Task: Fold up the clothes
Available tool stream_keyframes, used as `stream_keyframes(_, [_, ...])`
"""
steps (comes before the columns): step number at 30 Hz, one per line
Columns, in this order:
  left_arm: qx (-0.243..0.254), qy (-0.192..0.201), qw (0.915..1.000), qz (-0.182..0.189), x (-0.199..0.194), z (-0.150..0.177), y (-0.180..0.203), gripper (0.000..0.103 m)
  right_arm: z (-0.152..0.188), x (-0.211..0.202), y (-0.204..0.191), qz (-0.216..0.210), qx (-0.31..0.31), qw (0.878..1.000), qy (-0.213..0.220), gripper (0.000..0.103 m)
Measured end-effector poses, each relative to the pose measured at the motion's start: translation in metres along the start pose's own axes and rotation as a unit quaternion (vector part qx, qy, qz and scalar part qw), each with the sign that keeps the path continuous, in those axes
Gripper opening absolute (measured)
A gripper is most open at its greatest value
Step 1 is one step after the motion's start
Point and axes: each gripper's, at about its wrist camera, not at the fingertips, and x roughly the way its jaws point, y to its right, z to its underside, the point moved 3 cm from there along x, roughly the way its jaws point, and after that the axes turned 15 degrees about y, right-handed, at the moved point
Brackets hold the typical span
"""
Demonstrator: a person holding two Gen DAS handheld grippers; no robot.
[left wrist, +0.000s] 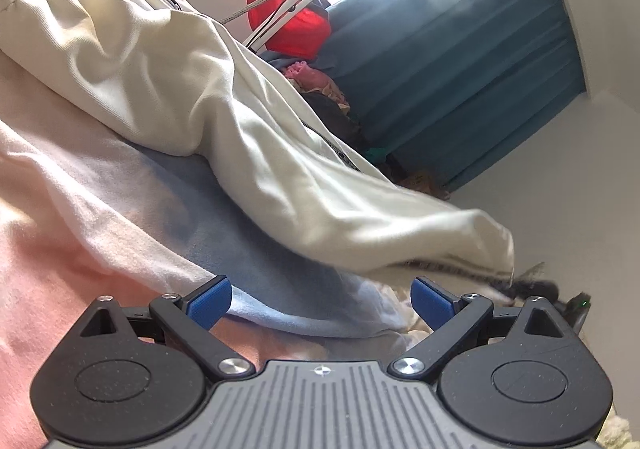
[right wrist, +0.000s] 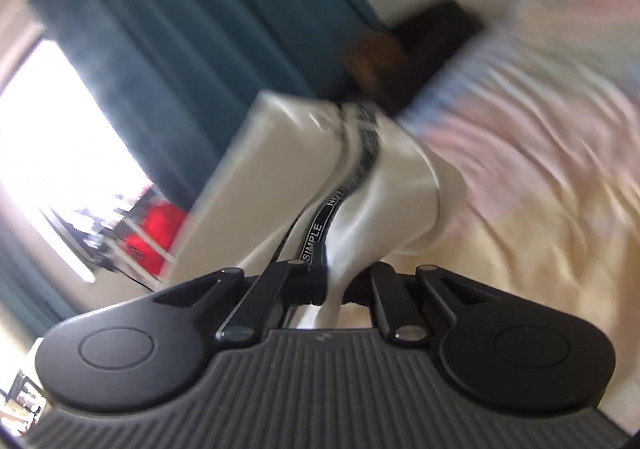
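Carrying the cream trousers, which sprawl across the bed, calls for the right tool clamped on what seems the hem held taut, left tool apart.

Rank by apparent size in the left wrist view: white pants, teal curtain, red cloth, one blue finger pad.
1. White pants, though closeness to the camera inflates them.
2. Teal curtain.
3. Red cloth.
4. Blue finger pad, smallest even though nearest.
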Motion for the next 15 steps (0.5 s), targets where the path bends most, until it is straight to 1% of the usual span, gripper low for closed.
stream_keyframes(1, [0.005,0.001,1.0000,-0.001,-0.001,0.000,0.001,0.097,0.011,0.001,0.023,0.023,0.009,0.999,-0.023,0.006])
stream_keyframes(3, [0.015,0.005,0.9999,-0.004,-0.005,0.000,0.002,0.097,0.035,0.000,0.062,0.046,0.032,0.997,-0.052,0.006])
stream_keyframes(6, [0.002,0.007,0.9997,-0.023,-0.007,0.001,-0.005,0.097,0.054,0.000,0.094,0.057,0.078,0.992,-0.081,0.006])
stream_keyframes(8, [-0.010,0.008,0.9992,-0.038,-0.007,-0.001,-0.010,0.097,0.049,-0.003,0.095,0.035,0.101,0.992,-0.070,0.006])
stream_keyframes(10, [-0.015,0.021,0.9980,-0.058,-0.010,-0.008,-0.018,0.097,0.042,-0.009,0.084,0.013,0.087,0.995,-0.053,0.006])
stream_keyframes(11, [-0.024,0.033,0.9965,-0.074,-0.012,-0.014,-0.025,0.097,0.041,-0.011,0.079,0.003,0.079,0.996,-0.043,0.006])
stream_keyframes(13, [-0.045,0.061,0.9915,-0.106,-0.017,-0.029,-0.042,0.097,0.043,-0.012,0.080,0.001,0.076,0.996,-0.036,0.007])
stream_keyframes(15, [-0.069,0.089,0.9838,-0.140,-0.021,-0.047,-0.059,0.097,0.047,-0.013,0.082,0.000,0.075,0.997,-0.031,0.008])
